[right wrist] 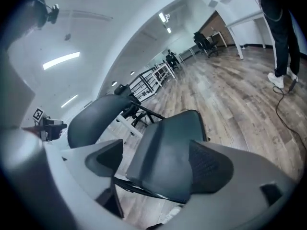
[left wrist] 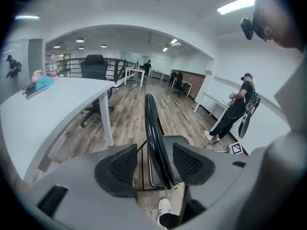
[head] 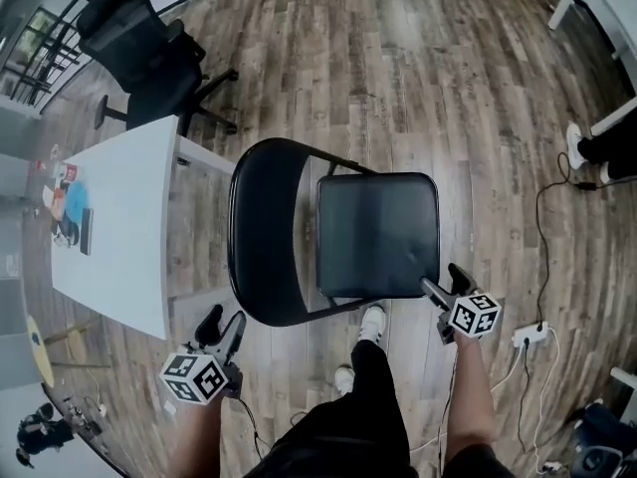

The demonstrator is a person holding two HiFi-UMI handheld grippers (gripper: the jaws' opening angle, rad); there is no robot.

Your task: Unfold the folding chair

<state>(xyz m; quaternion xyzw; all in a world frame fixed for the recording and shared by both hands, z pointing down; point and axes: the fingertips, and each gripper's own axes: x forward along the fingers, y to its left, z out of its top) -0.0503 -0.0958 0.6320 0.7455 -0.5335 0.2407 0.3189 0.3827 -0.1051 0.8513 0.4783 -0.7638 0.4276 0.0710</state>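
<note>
White table [head: 119, 217], on which a bottle [left wrist: 53, 64] and small items are set, is shown on the wooden floor [head: 418, 78]. A black office chair [head: 149, 58] is seen beyond it. A power strip [head: 530, 337], a cable [head: 542, 227] and a standing person [left wrist: 238, 110] are shown at the right.

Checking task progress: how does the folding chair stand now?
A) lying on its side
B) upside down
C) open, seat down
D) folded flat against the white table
C: the head view shows the seat lying level, face up, in front of the backrest, with the right tongs at its near corner.
</note>
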